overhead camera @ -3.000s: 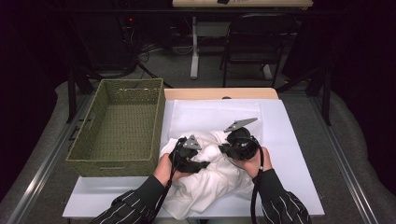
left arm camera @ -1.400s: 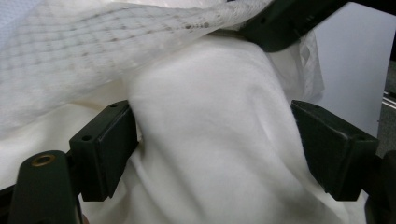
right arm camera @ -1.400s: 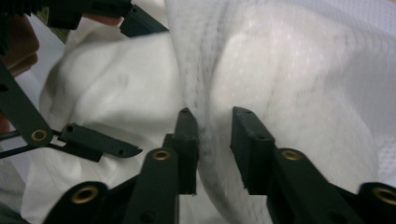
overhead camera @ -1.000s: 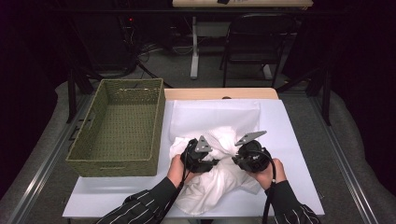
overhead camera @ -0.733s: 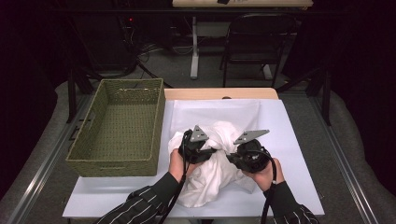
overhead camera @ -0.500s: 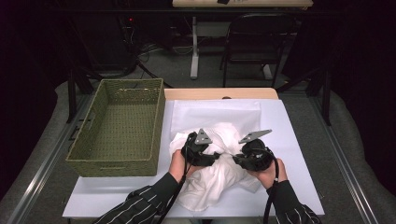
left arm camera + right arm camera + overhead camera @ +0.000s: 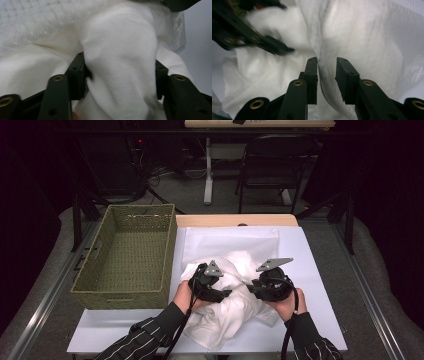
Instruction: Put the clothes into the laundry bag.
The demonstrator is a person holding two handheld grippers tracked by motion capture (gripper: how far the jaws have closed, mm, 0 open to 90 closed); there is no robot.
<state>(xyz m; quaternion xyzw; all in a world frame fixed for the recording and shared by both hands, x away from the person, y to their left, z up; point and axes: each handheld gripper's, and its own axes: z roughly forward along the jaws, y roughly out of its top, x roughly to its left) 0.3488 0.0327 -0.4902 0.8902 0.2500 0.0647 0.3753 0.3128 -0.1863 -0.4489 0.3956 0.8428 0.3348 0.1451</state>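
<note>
A crumpled white cloth (image 7: 235,317) lies on a white sheet (image 7: 315,320) at the middle of the table. My left gripper (image 7: 226,294) comes at the cloth's left side, and its jaws hold a thick bunched fold (image 7: 120,75) that fills the gap between them. My right gripper (image 7: 253,289) faces it from the right. A thinner mesh-like fold (image 7: 324,67) stands between its nearly closed jaws, touching the left one. The left gripper's black jaw (image 7: 262,42) also shows in the right gripper view, at the upper left. The two grippers are close together over the cloth.
A woven green basket (image 7: 122,297) stands empty to the left of the sheet, its near rim beside my left hand. A wooden board (image 7: 235,220) lies at the sheet's far edge. A chair (image 7: 275,160) and a table leg stand beyond the table.
Both hands have drawn toward the table's near side since three seconds ago. The cloth bunched and shifted between the grippers over the last second, and the grippers have stayed close together.
</note>
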